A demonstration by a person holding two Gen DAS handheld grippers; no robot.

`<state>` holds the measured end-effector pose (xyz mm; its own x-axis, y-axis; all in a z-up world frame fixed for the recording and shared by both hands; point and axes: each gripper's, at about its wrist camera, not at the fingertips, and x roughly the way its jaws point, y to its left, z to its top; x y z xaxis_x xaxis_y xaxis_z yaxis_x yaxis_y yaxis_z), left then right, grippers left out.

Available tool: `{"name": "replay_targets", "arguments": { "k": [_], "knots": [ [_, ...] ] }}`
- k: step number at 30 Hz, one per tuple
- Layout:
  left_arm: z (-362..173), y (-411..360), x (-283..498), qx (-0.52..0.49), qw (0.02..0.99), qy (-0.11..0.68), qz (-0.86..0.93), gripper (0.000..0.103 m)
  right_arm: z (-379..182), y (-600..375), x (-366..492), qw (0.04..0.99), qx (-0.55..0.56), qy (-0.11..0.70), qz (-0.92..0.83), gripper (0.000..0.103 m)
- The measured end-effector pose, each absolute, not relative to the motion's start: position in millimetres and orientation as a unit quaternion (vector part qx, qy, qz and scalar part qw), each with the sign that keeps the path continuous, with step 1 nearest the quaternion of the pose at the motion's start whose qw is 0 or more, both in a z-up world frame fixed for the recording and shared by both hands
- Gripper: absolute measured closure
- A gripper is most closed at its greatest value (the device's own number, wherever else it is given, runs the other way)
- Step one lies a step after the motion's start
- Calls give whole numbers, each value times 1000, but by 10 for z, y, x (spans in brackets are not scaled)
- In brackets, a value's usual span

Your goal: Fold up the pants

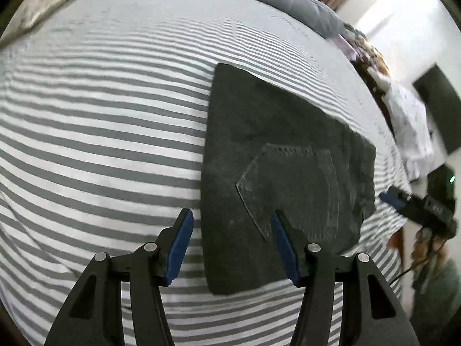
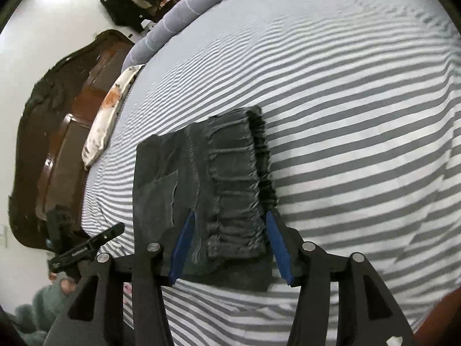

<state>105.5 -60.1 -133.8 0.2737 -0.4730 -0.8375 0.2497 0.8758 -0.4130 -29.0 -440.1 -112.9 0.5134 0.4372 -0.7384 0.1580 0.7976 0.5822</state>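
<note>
Watching both tools hover over the dark grey denim pants (image 1: 276, 178), which lie folded into a compact rectangle on the grey-and-white striped bed sheet (image 1: 100, 150). Back pocket (image 1: 291, 190) faces up; the gathered elastic waistband (image 2: 239, 190) sits along one edge.

Left gripper (image 1: 230, 245): jaws spread, holding nothing, one blue pad over the sheet, the other over the pocket area. Right gripper (image 2: 227, 248): jaws spread either side of the waistband, not pinching it as far as I can tell.

Risks, my read:
- Closing on the waistband may catch only the top layer; lifting would peel the fold open.
- Waistband is bulky and ruched, so a shallow bite could slip.
- Sheet is soft and loose; a low pinch could grab it along with the denim and drag the stack.
- Uneven lift between the two sides would skew the edges.
</note>
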Motion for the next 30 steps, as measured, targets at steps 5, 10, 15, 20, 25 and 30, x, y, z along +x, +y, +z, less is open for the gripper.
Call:
{"name": "replay_targets", "arguments": {
  "k": [5, 10, 15, 20, 25, 30],
  "knots": [
    [-1475, -568, 1285, -140, 771, 576, -232, 46, -1355, -4529, -113, 790, 347, 492, 119, 53],
    [-1582, -571, 1398, -159, 758, 585, -240, 46, -1538, -4614, -16, 782, 350, 501, 119, 53],
    [-1608, -579, 1454, -163, 753, 582, -261, 46, -1640, -4670, 34, 782, 347, 498, 144, 53],
    [-1621, -598, 1494, -166, 746, 579, -285, 46, -1813, -4576, 168, 747, 376, 502, 221, 51],
    [-1616, -600, 1509, -173, 734, 580, -306, 46, -1868, -4512, 269, 728, 389, 501, 260, 50],
    [-1628, -599, 1540, -175, 735, 580, -304, 47, -1877, -4457, 298, 733, 377, 506, 254, 51]
  ]
}}
